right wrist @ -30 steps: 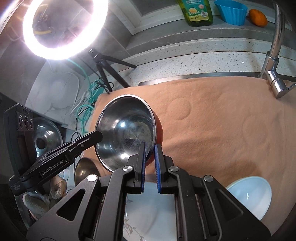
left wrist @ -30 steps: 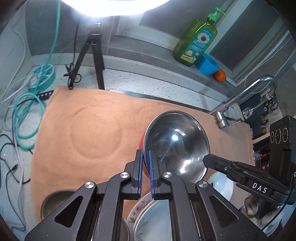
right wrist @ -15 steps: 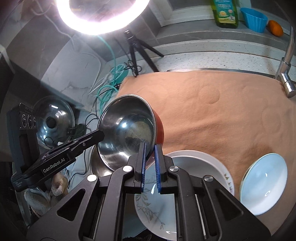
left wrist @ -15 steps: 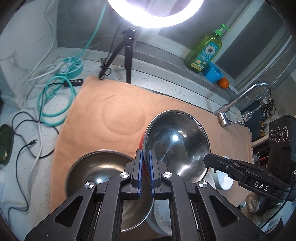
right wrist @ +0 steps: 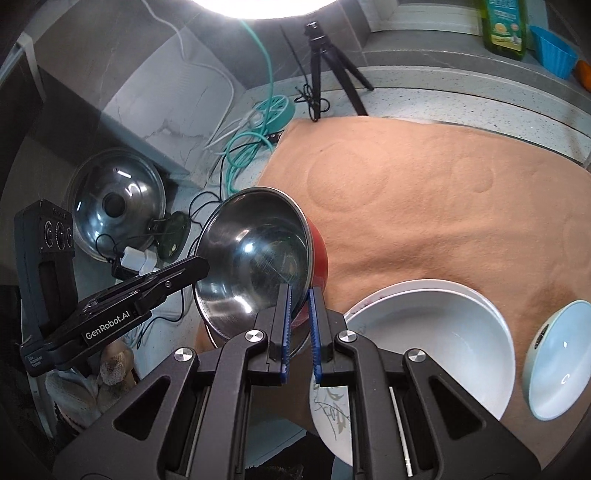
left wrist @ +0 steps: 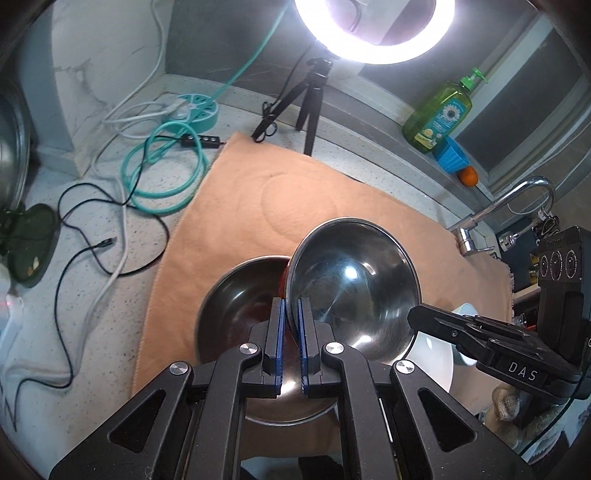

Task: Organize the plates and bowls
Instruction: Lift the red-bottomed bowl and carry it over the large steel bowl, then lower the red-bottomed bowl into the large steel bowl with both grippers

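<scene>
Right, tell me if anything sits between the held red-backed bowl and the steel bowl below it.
Nothing visible does. Both grippers, left and right, clamp the red-backed bowl by its rim, tilted just above the empty steel bowl on the orange mat. The white bowl sits off to the side.

a big ring light [left wrist: 375, 27] shines white at the top and washes out there. bright spots glint inside the steel bowl [left wrist: 352, 284] below the ring light. the corners go dark and round, and lines bend near the edges. the middle looks sharp.
</scene>
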`<state>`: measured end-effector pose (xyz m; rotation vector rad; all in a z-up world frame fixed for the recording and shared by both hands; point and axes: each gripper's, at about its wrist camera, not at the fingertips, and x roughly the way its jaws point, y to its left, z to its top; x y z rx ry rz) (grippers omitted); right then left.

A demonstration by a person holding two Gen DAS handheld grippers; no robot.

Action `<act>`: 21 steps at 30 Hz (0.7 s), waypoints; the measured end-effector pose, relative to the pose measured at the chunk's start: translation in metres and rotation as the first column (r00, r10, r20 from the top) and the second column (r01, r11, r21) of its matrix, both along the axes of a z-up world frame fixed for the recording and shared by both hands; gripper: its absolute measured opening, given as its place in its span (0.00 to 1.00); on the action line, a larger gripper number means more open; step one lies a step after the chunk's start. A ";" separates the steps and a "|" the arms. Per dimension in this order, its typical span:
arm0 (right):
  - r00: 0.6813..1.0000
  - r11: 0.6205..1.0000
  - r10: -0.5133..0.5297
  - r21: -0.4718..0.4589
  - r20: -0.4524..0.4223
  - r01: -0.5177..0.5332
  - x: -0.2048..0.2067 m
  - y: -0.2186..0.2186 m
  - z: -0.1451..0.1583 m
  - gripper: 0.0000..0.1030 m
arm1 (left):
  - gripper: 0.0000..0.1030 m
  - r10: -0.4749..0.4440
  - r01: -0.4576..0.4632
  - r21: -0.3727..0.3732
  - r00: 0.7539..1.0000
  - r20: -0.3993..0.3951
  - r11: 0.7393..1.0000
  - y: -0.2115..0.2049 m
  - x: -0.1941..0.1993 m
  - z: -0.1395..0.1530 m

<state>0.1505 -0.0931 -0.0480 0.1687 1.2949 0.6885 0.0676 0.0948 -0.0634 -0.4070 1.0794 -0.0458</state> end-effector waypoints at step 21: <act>0.992 0.988 0.111 -0.102 -0.051 -0.116 -0.009 0.047 -0.043 0.09 | 0.06 0.020 -0.015 0.053 0.994 -0.104 0.998 0.016 -0.017 -0.035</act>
